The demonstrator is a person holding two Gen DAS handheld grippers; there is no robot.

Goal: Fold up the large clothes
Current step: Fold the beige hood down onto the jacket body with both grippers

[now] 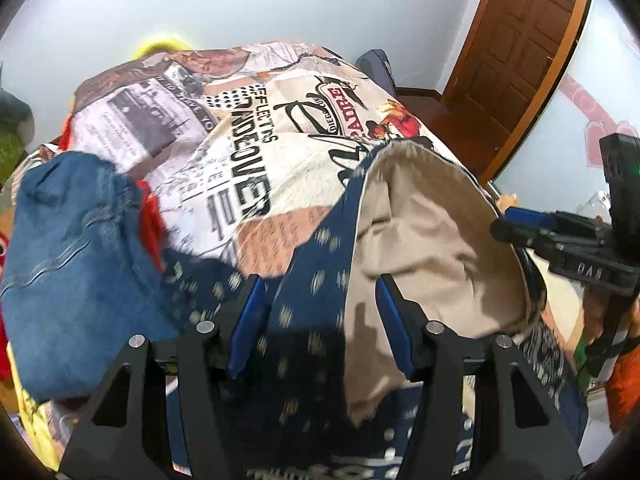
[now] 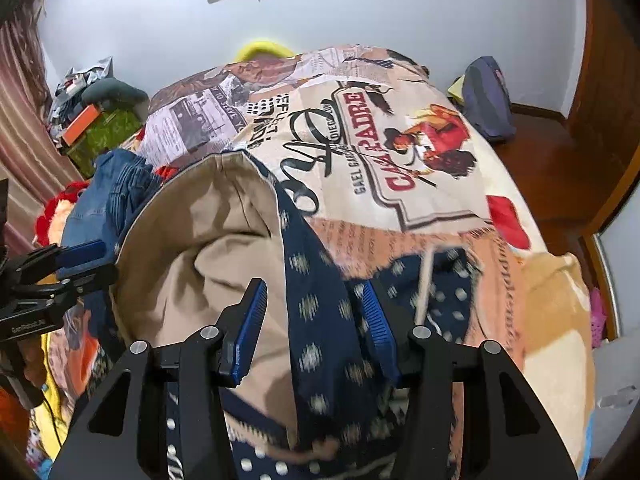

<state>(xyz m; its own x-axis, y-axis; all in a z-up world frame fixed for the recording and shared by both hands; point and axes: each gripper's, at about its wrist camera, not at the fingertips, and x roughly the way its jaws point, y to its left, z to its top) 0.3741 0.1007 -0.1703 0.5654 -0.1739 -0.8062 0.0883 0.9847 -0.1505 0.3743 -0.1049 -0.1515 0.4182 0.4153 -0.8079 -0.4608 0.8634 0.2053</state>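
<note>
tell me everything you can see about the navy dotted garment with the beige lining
The navy garment is soft woven-looking cloth, dark blue with small pale dots, its inside a plain beige lining that shows in a big turned-over flap. It lies crumpled, not yet folded, on the printed bedspread, next to blue jeans. It passes between the fingers of the left claw and right claw, both open around it.

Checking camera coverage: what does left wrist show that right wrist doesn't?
Left wrist only: the right gripper at its right edge. Right wrist only: the left gripper at its left edge, the backpack and the green box. Both: the beige garment, navy dotted cloth, jeans and printed bedspread.
</note>
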